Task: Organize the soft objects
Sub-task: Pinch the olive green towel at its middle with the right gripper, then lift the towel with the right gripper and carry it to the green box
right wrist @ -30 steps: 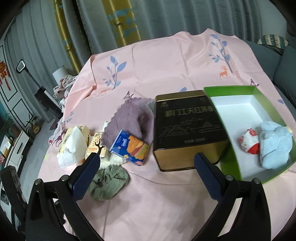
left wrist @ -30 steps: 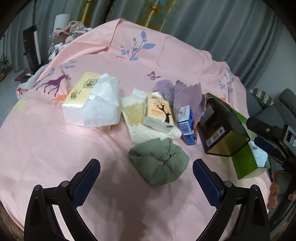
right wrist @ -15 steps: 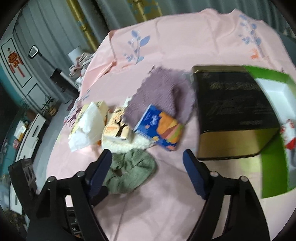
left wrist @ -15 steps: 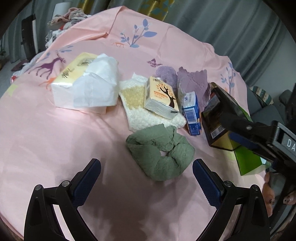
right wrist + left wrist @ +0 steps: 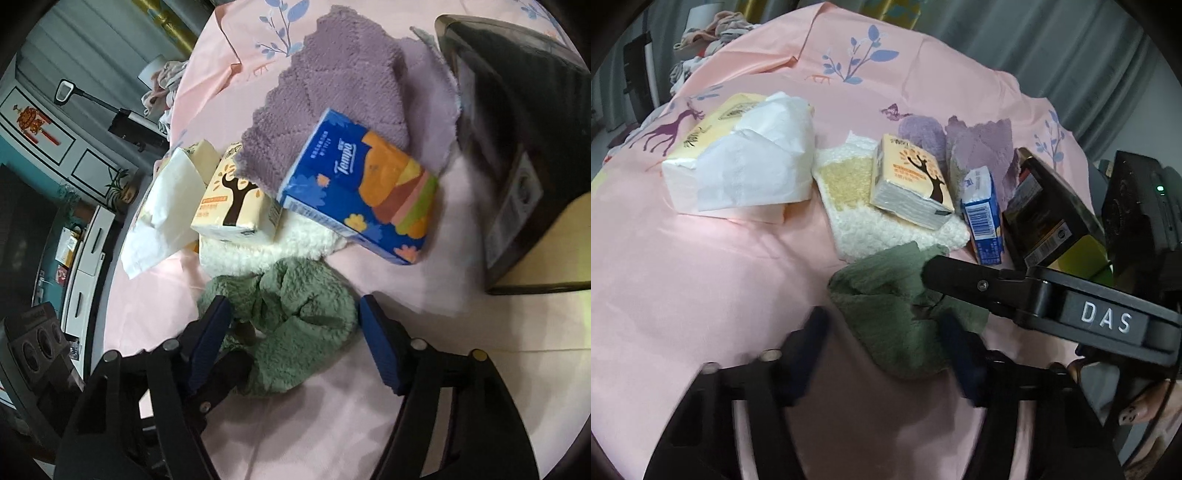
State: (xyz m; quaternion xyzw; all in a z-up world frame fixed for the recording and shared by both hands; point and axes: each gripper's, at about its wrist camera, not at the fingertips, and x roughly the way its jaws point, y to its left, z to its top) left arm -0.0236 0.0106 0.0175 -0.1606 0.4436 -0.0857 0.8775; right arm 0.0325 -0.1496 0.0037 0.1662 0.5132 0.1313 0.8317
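Observation:
A green fluffy cloth (image 5: 905, 310) lies crumpled on the pink tablecloth (image 5: 701, 280). My left gripper (image 5: 886, 347) has its jaws partly closed around the cloth's near edge. My right gripper (image 5: 295, 332) is open and straddles the same green cloth (image 5: 295, 314) from the other side; one of its fingers (image 5: 964, 277) crosses the left wrist view. Behind lie a white and yellow fluffy cloth (image 5: 857, 206) and a purple cloth (image 5: 347, 81).
An open tissue pack (image 5: 738, 170), a cream tree-print tissue pack (image 5: 908, 181) and a blue Tempo pack (image 5: 362, 188) lie behind the cloth. A dark tin (image 5: 524, 147) stands at right. A hand holds the right gripper (image 5: 1145, 398).
Both grippers moved in on the green cloth. The left jaws have narrowed from wide open. The right gripper swung left from the tin and green box to over the cloth.

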